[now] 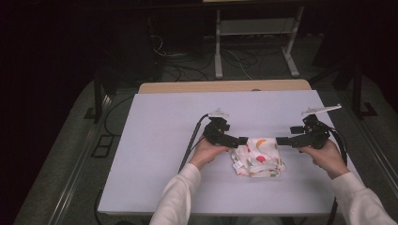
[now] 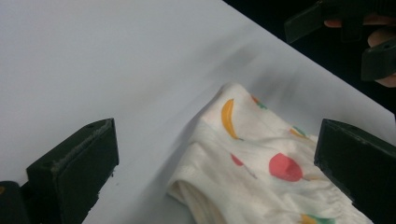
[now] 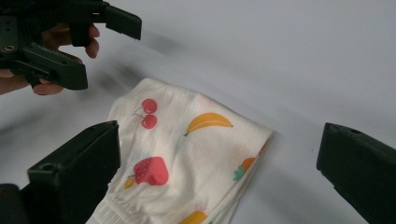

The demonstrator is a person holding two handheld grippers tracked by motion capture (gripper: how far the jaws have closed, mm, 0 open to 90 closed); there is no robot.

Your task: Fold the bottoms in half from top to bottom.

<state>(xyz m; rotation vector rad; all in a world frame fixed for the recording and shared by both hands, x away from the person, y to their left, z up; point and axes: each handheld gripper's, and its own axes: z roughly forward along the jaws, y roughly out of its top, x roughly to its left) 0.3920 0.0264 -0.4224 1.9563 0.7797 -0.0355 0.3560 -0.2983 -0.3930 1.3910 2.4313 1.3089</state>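
Note:
A small folded white cloth (image 1: 258, 157) printed with fruit lies on the white table top (image 1: 155, 140), near its front middle. My left gripper (image 1: 242, 139) hovers at the cloth's upper left corner, held in the person's left hand, and is open. My right gripper (image 1: 280, 140) faces it from the cloth's upper right corner, also open. In the left gripper view the cloth (image 2: 261, 158) lies between and ahead of the wide black jaws, untouched. The cloth (image 3: 187, 149) sits the same way in the right gripper view, with the left gripper (image 3: 84, 42) beyond it.
A wooden strip (image 1: 225, 86) runs along the table's far edge. Behind it the dark floor holds cables (image 1: 187, 70) and the white legs of a frame (image 1: 218, 51). Each gripper's cable trails off its side of the table.

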